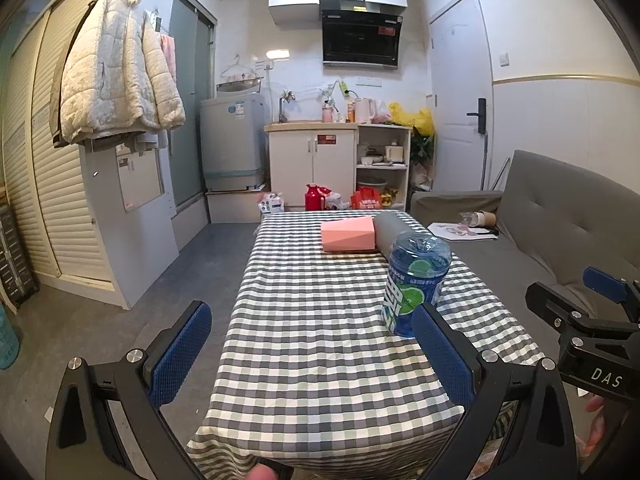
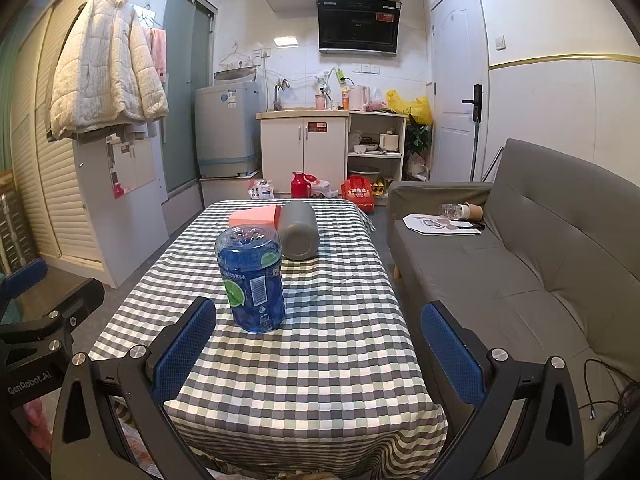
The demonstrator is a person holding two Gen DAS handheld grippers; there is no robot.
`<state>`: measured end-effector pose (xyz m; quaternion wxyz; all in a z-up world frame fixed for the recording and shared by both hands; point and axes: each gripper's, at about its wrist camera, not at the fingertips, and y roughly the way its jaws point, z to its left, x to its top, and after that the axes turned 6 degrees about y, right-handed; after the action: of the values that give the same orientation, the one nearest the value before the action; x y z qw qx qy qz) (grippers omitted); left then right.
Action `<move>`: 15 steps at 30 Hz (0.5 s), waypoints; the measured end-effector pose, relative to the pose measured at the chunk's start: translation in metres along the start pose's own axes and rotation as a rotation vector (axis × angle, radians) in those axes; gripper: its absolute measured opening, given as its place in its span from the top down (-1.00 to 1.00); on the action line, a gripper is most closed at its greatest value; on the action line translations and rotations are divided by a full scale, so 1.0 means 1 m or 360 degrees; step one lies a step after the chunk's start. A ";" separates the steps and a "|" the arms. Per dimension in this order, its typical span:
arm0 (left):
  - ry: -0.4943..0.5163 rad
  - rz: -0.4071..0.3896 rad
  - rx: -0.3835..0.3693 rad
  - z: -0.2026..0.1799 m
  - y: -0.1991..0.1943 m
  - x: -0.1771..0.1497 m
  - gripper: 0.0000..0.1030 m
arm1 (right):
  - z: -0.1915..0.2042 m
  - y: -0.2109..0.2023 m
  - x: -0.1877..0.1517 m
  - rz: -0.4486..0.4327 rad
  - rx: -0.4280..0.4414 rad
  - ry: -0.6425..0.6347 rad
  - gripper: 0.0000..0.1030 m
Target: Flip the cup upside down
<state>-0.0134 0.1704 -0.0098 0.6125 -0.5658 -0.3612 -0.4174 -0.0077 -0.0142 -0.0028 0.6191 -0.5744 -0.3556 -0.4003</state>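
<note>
A blue translucent plastic cup (image 1: 414,280) with a lime label stands on the checked tablecloth (image 1: 320,344), its closed dimpled end up. In the right wrist view the cup (image 2: 251,278) is ahead and left of centre. My left gripper (image 1: 312,352) is open and empty, back from the cup, whose base is just beyond its right finger (image 1: 444,354). My right gripper (image 2: 316,344) is open and empty, near the table's front edge, the cup just beyond its left finger (image 2: 184,348). The right gripper also shows at the right edge of the left wrist view (image 1: 592,320).
A grey cylinder (image 2: 298,234) lies on its side behind the cup, next to a pink box (image 2: 254,216). A grey sofa (image 2: 520,264) runs along the table's right side. Kitchen cabinets (image 2: 304,152) and floor clutter stand beyond the table's far end.
</note>
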 end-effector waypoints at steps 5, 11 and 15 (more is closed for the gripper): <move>0.0003 0.0000 0.0008 0.001 0.000 0.000 -1.00 | 0.001 0.002 -0.002 -0.0001 -0.0004 -0.0021 -0.99; 0.0003 0.0000 0.0011 0.001 0.000 0.000 -1.00 | 0.003 0.003 -0.003 0.0000 -0.0006 -0.0025 -0.99; 0.0003 -0.0001 0.0013 0.002 -0.002 0.001 -1.00 | 0.002 0.003 -0.003 0.0001 -0.0008 -0.0022 -0.99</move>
<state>-0.0145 0.1722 -0.0081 0.6151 -0.5628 -0.3625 -0.4166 -0.0065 -0.0118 -0.0063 0.6153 -0.5789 -0.3587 -0.3971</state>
